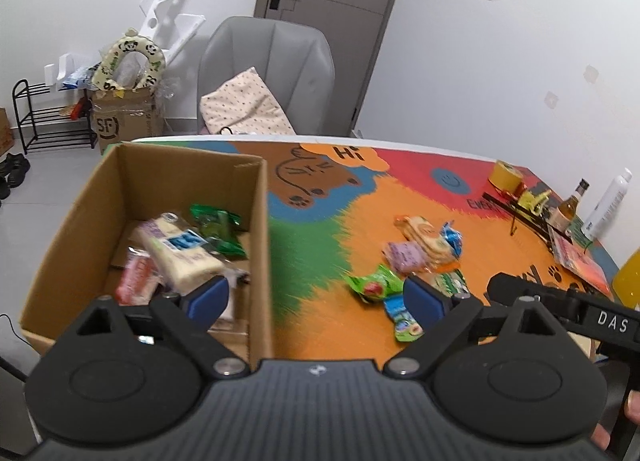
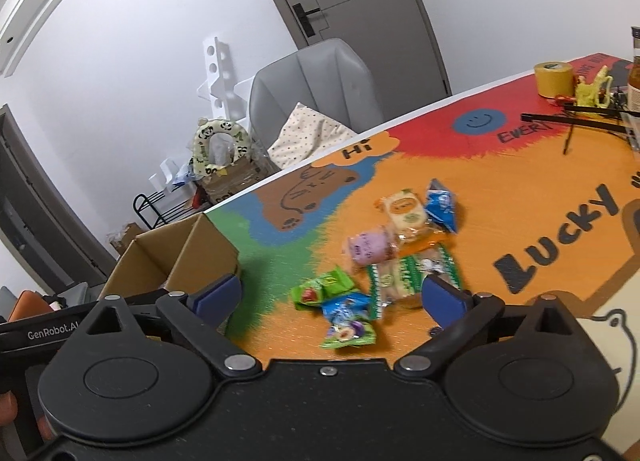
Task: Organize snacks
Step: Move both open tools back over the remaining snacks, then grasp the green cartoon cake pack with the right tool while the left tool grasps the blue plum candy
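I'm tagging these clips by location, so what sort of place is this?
Probably a room in a home, used partly for storage: a padded chair with a cushion, a shoe rack beside a box of clutter, and a cartoon mat covering the table.

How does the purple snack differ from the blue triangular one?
The purple snack is a rounded, bun-like pack; the blue snack is a pointed, triangular pouch. Purple lies mid-pile, nearer the box; blue sits at the pile's far edge. Purple is pale lilac; blue is glossy with white print. Both lie loose on the mat, not yet boxed.
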The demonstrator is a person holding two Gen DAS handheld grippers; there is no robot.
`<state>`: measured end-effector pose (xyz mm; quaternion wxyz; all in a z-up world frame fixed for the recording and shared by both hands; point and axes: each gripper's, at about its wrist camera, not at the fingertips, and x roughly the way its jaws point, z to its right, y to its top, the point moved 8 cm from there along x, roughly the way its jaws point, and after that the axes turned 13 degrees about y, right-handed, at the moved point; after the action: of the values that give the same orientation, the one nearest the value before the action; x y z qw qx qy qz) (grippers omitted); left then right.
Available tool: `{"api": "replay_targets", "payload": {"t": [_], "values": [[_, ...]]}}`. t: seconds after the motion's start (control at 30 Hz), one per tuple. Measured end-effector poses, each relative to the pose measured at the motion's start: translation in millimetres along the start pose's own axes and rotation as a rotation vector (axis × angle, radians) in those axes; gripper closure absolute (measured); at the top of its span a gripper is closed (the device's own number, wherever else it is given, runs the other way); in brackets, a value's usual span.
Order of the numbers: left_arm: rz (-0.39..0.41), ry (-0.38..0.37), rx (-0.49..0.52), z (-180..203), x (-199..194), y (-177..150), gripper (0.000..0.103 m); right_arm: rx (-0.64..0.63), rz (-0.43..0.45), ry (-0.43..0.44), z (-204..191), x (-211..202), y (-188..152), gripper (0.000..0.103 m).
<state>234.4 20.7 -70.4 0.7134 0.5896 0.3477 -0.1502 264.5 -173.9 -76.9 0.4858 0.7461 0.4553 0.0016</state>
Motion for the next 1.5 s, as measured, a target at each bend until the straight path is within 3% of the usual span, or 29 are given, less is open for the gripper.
{"api": "replay_targets", "payload": {"t": [0.4, 0.87, 0.97, 1.33, 1.5], "values": [[-0.009, -0.036, 0.015, 41.1, -0.4, -4.9, 0.010, 0.020, -0.003, -0.024, 35.3, -24.0, -1.6, 0.002], [-0.059, -0.048, 0.018, 73.0, 27.3, -16.6, 0.012, 0.028, -0.009, -0.053, 61.5, -21.0, -2.8, 0.004], [-0.050, -0.044, 0.038, 78.3, 33.6, -19.0, 0.016, 0.040, -0.012, -0.064, 68.2, -15.0, -1.8, 0.004], [-0.130, -0.053, 0.066, 105.3, 78.4, -29.2, 0.042, 0.065, -0.019, -0.061, 89.0, 0.4, 0.3, 0.008], [-0.145, -0.031, 0.091, 117.4, 97.4, -37.5, 0.044, 0.078, -0.023, -0.065, 100.2, 4.0, -1.2, 0.008]]}}
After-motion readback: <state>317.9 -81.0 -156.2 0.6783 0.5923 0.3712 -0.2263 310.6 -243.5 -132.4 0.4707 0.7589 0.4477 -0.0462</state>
